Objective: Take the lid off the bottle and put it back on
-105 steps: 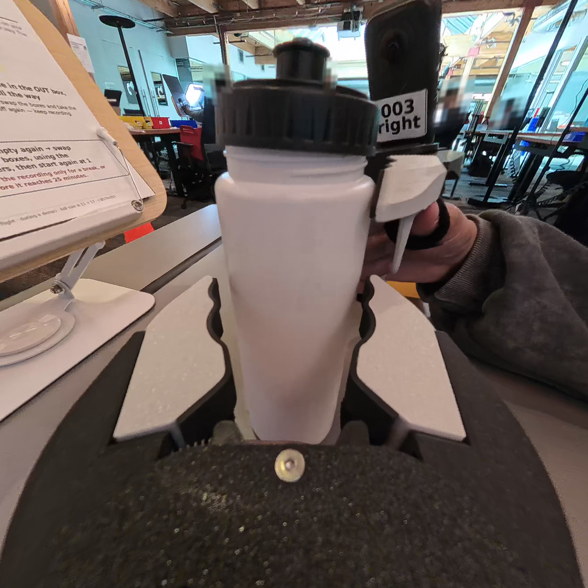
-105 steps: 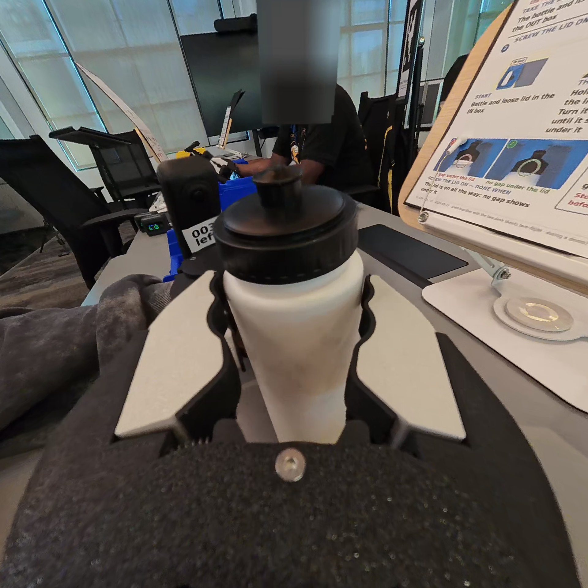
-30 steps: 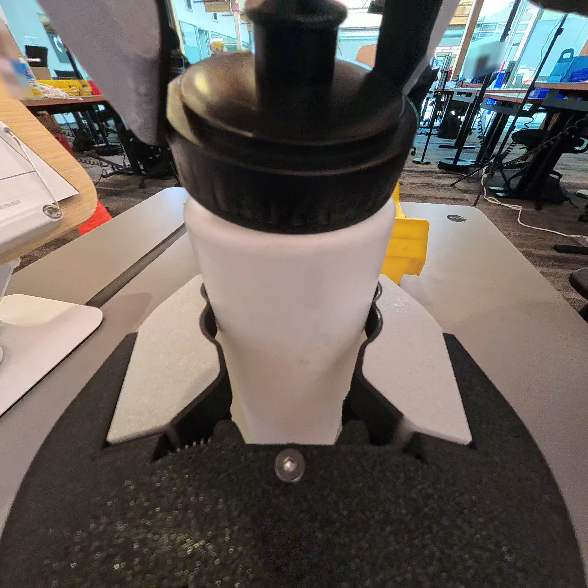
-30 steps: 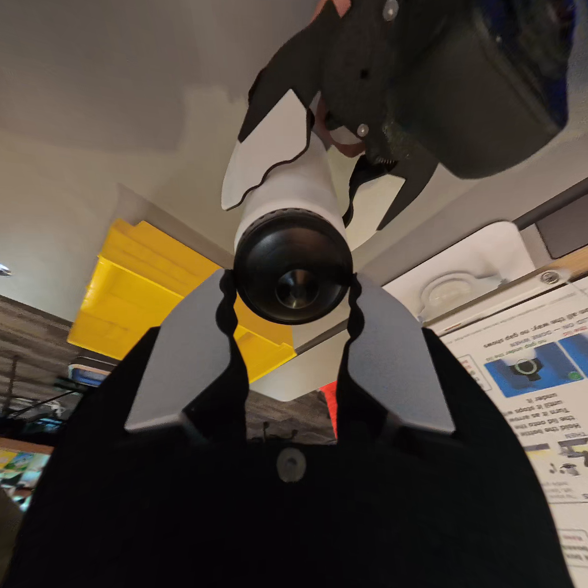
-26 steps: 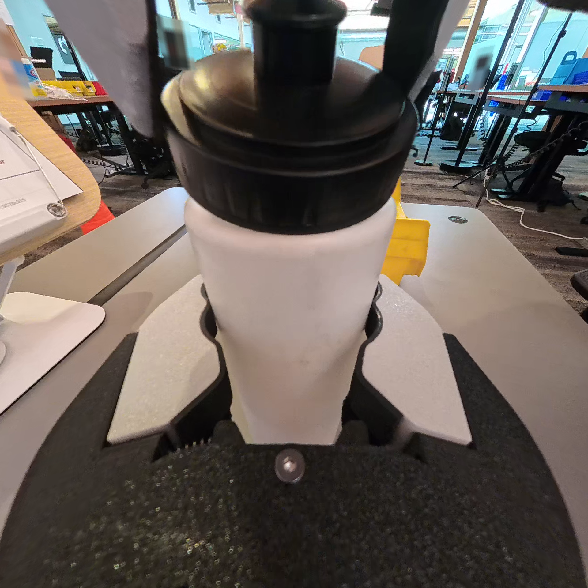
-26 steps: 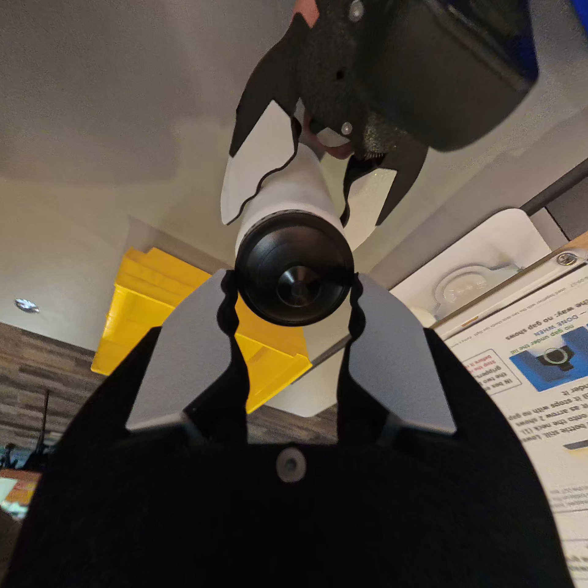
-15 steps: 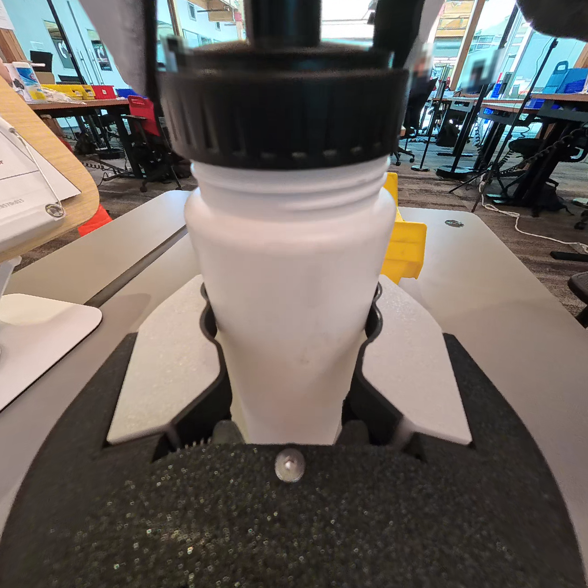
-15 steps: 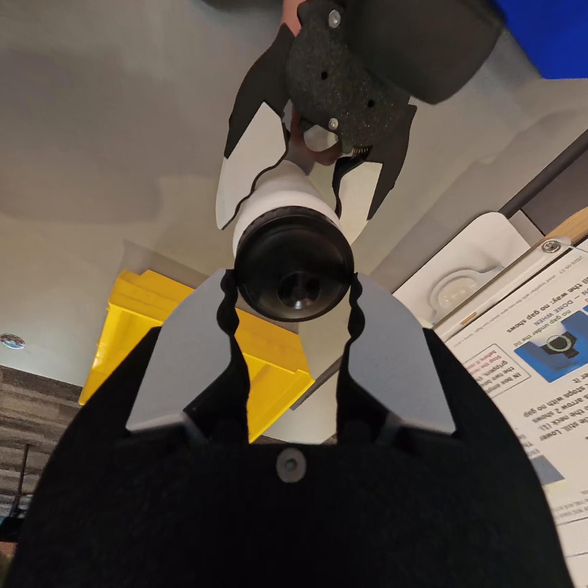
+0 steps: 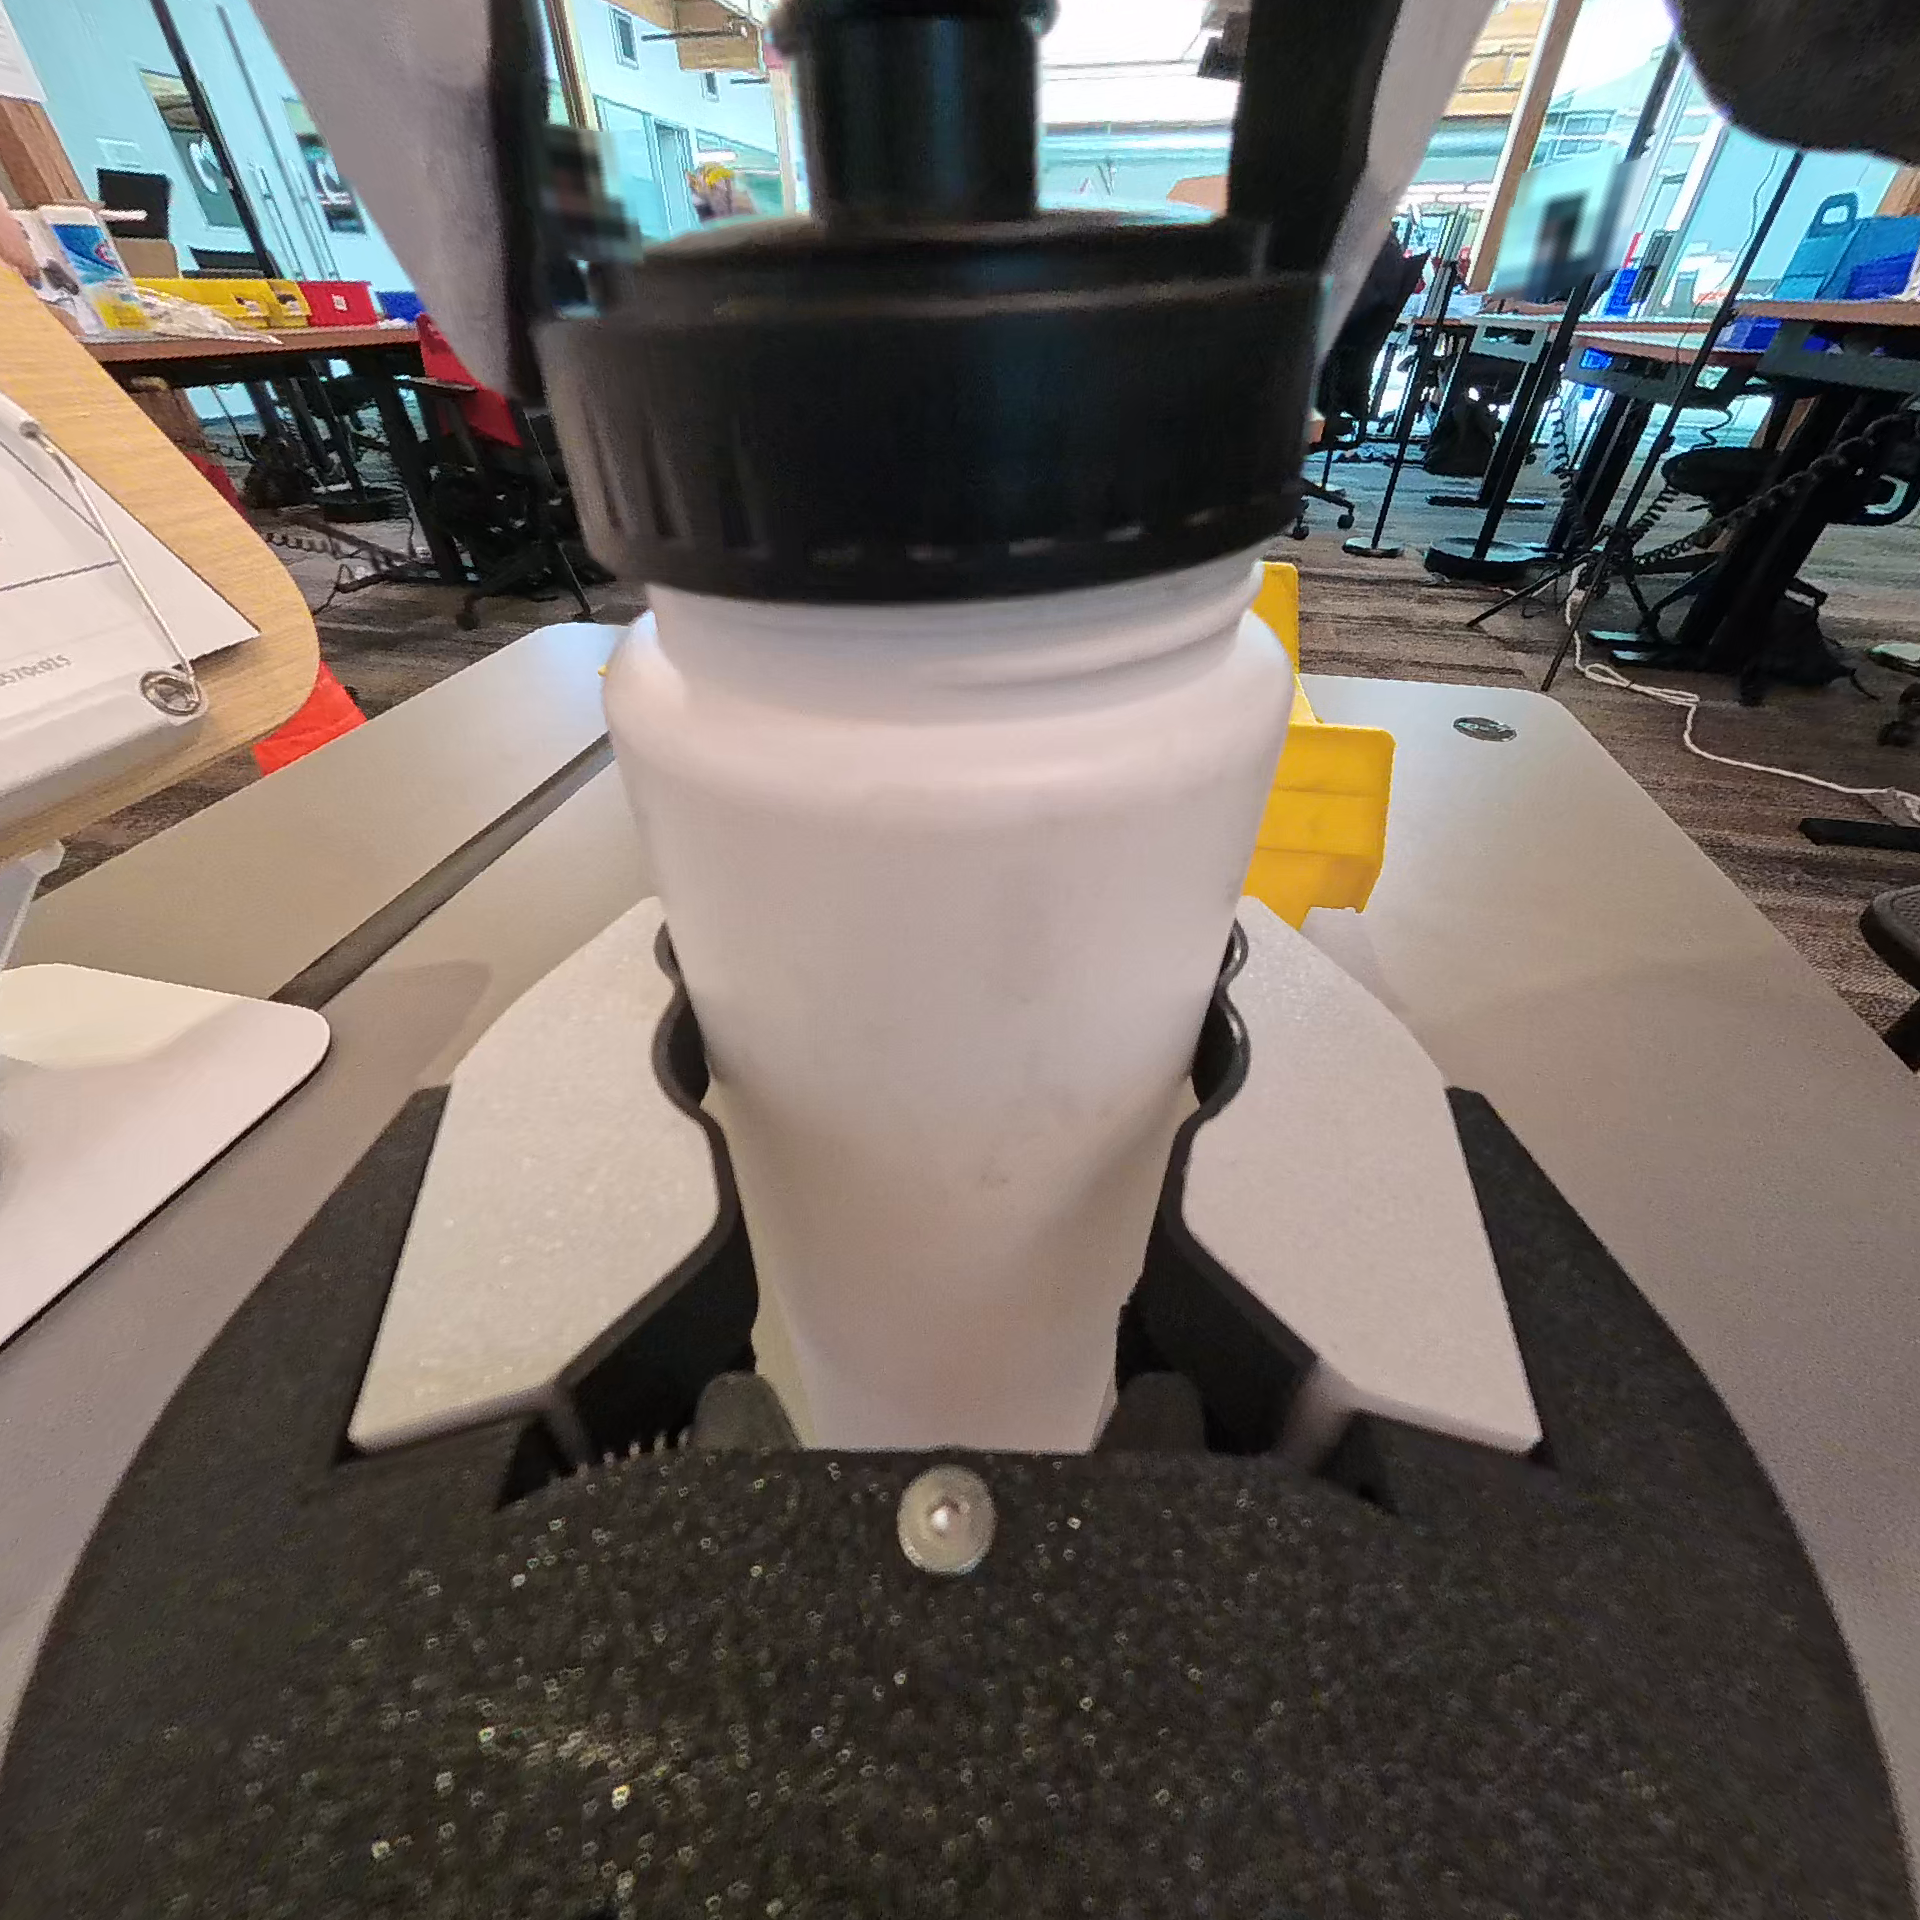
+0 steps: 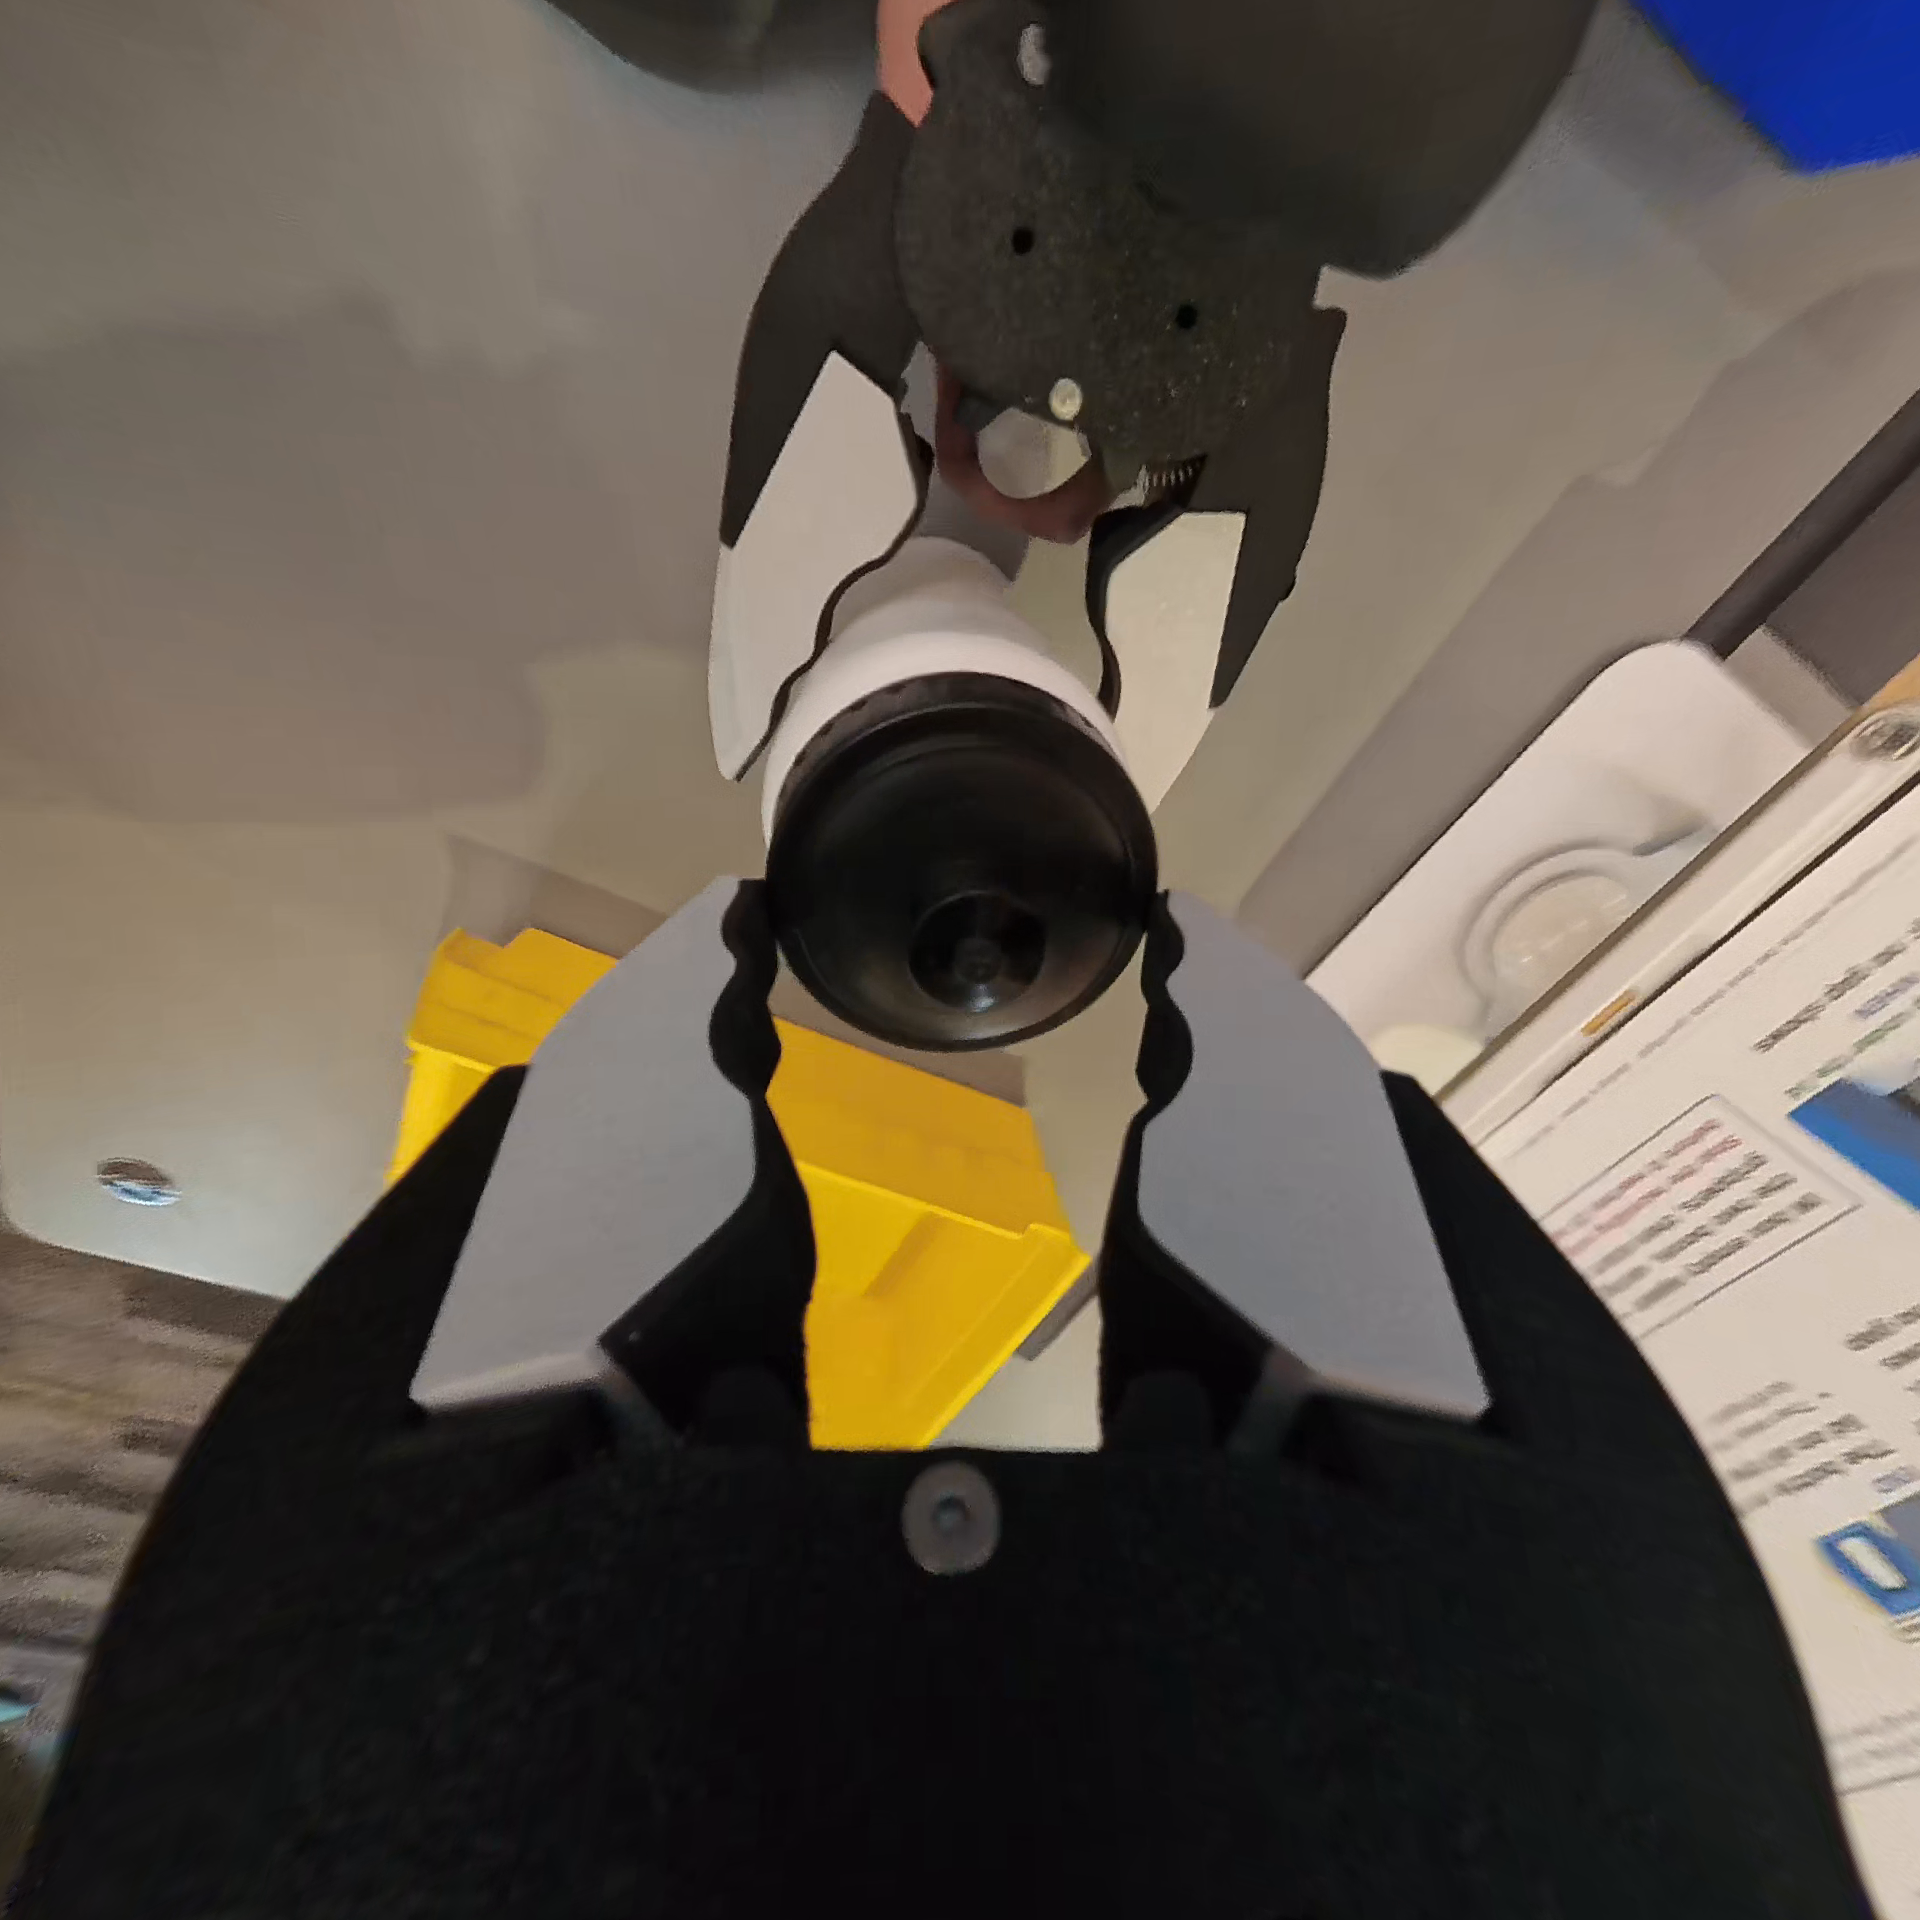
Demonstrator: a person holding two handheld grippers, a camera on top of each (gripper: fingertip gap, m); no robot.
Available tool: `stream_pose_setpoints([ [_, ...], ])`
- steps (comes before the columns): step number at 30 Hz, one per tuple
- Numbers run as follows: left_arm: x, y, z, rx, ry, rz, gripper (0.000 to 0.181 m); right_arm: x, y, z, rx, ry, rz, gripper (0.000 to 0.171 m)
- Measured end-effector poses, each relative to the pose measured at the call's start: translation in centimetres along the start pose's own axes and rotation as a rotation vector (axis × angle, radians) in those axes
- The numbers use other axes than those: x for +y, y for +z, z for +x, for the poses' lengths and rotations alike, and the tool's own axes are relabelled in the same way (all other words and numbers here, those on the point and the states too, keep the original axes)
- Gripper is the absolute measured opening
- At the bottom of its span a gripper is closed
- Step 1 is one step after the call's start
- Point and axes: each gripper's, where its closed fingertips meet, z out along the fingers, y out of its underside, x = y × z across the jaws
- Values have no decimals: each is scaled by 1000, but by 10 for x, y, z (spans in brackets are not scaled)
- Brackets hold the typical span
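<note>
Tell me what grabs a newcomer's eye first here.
The white plastic bottle fills the left wrist view, clamped low on its body by the left tool. Its ribbed black screw lid is pinched from above by the right tool. A yellow plastic bin sits on the grey table behind.

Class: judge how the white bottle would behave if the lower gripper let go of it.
The white bottle is tall with a narrow base, so probably tippy. Its smooth round wall looks slippery and likely to roll. The black lid adds top weight.

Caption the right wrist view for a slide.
Right gripper clamps the black lid from above while the left gripper holds the white bottle, yellow bin beyond.
</note>
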Motion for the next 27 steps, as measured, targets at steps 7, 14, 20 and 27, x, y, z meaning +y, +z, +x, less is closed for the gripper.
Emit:
stream_pose_setpoints([
  [7, 0, -2, -1, -3, -8, -2, 93, 0, 3, 0, 6, 261, -125, 68],
  [14, 1, -2, -1, -8, -4, -10, 93, -3, 3, -6, -4, 795, -172, 68],
  [20, 1, -3, -2, -16, -6, -13, 93, -5, 4, -7, 29, 879, -166, 70],
  [27, 1, -3, -1, -10, -8, -7, 93, 1, -14, 1, 235, 38, -74, 92],
])
